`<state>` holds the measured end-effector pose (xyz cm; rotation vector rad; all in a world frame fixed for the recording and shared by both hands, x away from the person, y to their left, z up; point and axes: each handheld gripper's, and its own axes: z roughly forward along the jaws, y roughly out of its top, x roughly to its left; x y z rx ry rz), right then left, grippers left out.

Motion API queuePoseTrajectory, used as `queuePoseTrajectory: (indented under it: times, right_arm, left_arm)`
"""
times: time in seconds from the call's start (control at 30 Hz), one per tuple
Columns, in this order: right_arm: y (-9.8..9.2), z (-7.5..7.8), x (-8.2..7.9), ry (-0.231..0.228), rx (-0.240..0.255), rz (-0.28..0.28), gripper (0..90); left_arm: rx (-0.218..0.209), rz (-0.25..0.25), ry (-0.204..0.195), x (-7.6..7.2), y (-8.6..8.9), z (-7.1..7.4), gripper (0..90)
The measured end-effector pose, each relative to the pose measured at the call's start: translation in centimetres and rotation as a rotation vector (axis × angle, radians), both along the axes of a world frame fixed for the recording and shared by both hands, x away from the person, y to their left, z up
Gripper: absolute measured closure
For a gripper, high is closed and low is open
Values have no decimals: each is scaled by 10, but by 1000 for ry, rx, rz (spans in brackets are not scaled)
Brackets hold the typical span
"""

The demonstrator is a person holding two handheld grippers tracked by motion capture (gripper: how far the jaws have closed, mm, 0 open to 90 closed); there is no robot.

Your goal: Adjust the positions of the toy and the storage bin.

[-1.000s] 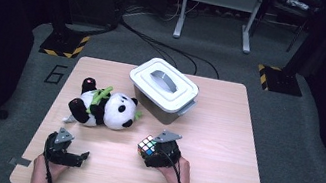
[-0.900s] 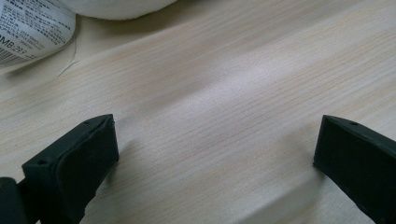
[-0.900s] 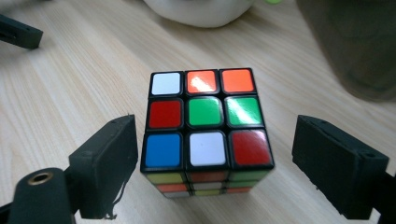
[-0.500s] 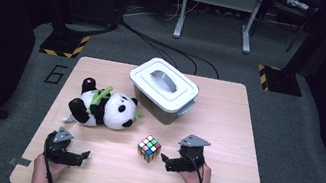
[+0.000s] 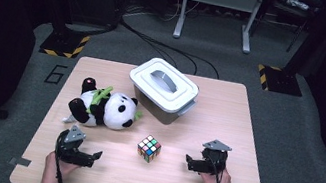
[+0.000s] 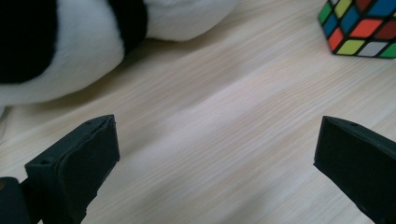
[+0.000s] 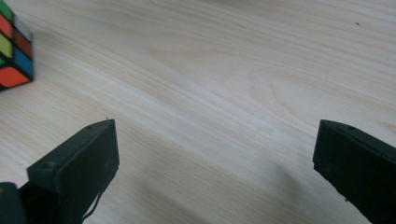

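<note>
The right gripper (image 5: 187, 162) has released the puzzle cube (image 5: 149, 148). 1 second ago its jaws were closed around the cube; they have since been opening and now stand wide apart with nothing between them. The right hand (image 5: 219, 180) has withdrawn toward the right edge of the table (image 5: 229, 108), leaving the cube standing free and well apart from the right gripper. The cube sits slightly left of its held position. The left gripper (image 5: 97, 155) has shifted slightly forward, toward the plush panda (image 5: 104, 109).
</note>
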<state>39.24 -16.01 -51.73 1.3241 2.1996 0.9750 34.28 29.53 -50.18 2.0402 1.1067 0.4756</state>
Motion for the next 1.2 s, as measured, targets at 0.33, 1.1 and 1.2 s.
queuePoseTrajectory:
  times: [0.33, 1.1, 1.2]
  right_arm:
    - [-6, -9, 5, 21, -34, -21, 0]
    - [-7, -12, 6, 10, -31, -35, 0]
    - [-6, -12, 6, 10, -30, -37, 0]
  left_arm:
    - [10, -75, -20, 9, -36, 10, 0]
    - [4, -194, -18, 26, -99, 24, 0]
    - [9, -206, -19, 28, -106, 24, 0]
